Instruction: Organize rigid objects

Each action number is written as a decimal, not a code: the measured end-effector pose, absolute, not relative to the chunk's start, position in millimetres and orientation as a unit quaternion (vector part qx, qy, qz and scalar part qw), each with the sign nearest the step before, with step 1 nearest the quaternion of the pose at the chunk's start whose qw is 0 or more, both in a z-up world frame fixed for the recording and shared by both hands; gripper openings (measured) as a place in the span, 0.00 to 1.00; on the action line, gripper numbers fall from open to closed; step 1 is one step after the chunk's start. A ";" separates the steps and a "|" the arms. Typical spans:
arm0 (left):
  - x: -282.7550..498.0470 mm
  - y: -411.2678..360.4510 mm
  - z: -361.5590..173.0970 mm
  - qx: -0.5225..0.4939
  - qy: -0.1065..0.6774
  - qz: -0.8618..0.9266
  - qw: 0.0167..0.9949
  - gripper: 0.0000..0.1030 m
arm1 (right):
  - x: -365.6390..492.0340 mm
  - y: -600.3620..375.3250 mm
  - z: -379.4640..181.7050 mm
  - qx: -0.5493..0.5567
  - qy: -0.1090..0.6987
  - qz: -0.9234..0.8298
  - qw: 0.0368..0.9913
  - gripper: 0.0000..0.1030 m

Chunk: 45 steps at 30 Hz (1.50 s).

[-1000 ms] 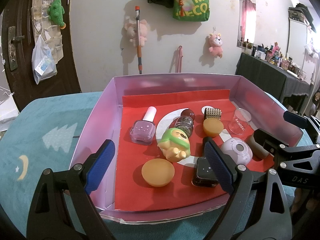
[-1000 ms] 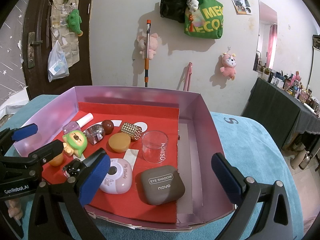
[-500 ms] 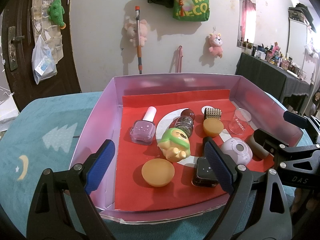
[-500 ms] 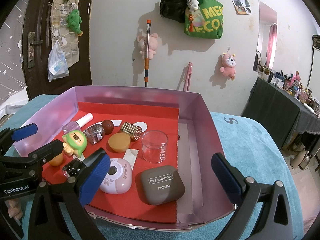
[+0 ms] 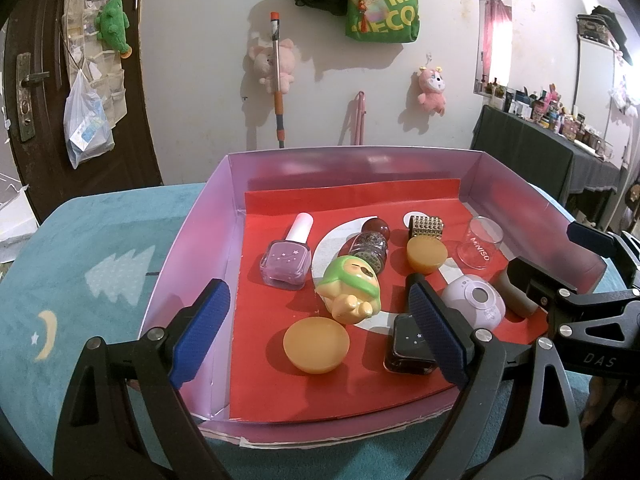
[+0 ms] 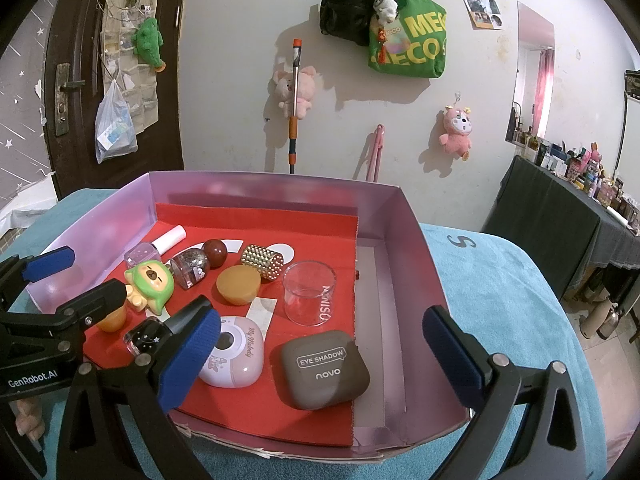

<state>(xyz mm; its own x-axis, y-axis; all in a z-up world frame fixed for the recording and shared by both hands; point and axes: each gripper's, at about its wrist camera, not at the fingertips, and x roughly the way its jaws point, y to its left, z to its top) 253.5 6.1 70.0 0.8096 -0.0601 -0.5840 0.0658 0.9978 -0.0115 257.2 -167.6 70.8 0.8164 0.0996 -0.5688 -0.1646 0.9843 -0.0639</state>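
Both your left hand-held gripper (image 5: 316, 336) and your right hand-held gripper (image 6: 320, 360) hang spread wide and empty at the near edge of the purple box (image 6: 256, 196), where all the small items already lie on its red liner (image 5: 352, 200) — loosely scattered, so this fits either a sort ahead or one just finished. If you grasp the lying clear cup (image 6: 310, 292), close gently — it could roll.
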 end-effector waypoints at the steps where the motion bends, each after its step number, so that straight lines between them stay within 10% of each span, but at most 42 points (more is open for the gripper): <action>1: 253.4 6.0 69.9 0.005 0.307 -0.033 0.951 0.89 | 257.2 -167.6 70.8 -0.055 0.295 0.070 0.951 1.00; 45: 108.8 5.1 119.1 -0.012 0.309 -0.044 0.950 0.89 | 119.4 -192.4 110.8 -0.002 0.298 0.104 0.949 1.00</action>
